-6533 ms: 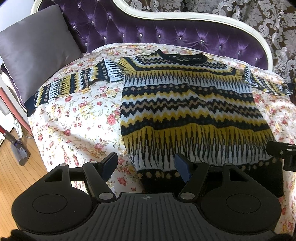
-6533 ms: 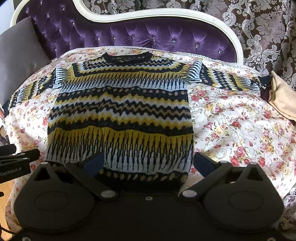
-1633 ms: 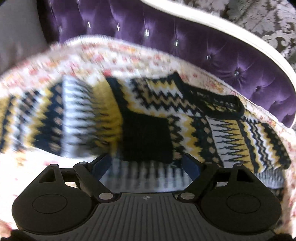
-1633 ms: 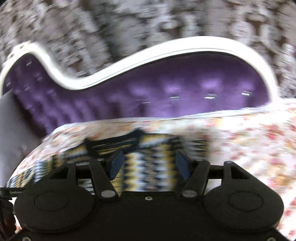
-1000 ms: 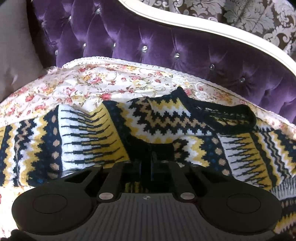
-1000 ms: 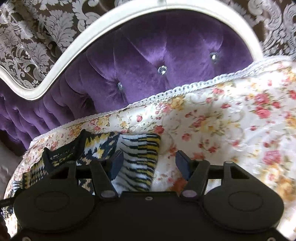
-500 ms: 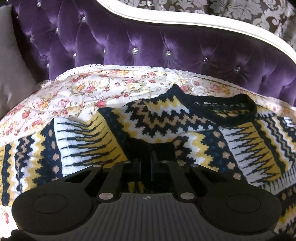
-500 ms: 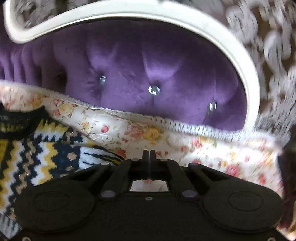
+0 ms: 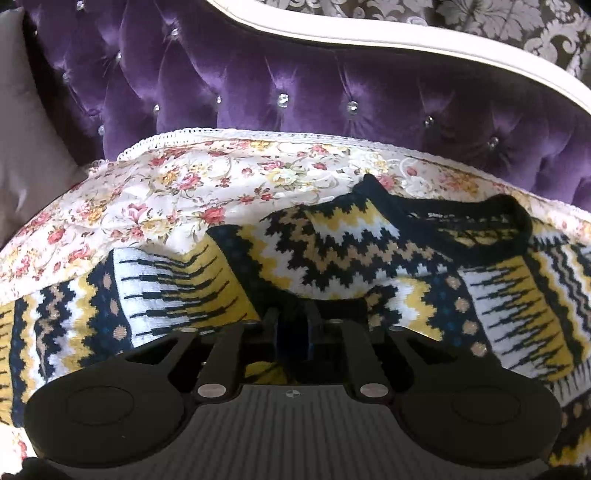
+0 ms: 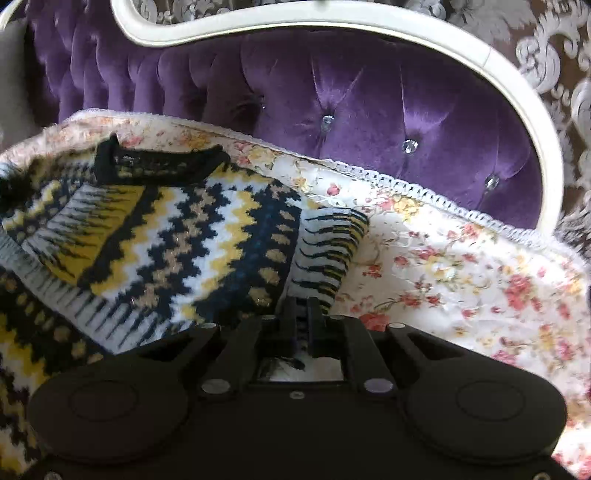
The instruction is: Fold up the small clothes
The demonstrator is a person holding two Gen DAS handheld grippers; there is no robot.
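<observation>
Brown damask wallpaper [image 9: 517, 22] with pale leaf scrolls fills the top of both views. Below it curves a purple tufted headboard [image 9: 295, 81], velvet, studded with crystal buttons and edged by a cream frame [image 10: 443, 40]. At the far left of the left wrist view a grey cushion [image 9: 22, 140] leans against the velvet. A floral bedspread [image 9: 192, 184], white with pink and yellow roses and a lace hem, covers the bed up to the headboard.

On this bedspread lies the sweater [image 9: 332, 251], knitted in black, yellow, white and tan zigzag bands. It is folded so that its black hem lies up near the black ribbed collar [image 9: 480, 221], which faces the headboard. Inside the collar a small label carries pale lettering, too small to read.

The left gripper [image 9: 291, 325] sits low over the sweater's folded edge. Its jaws have just been opening; they stand narrow with dark knit between them, the pads apparently pressing on that cloth. The right gripper [image 10: 301, 317] is at the sweater's right side, beside the striped white fold of the sleeve [image 10: 325, 251]. Its jaws have closed and then eased very slightly; they stand nearly together, and white knit shows between and behind them. Whether they truly pinch it I cannot tell for certain.
</observation>
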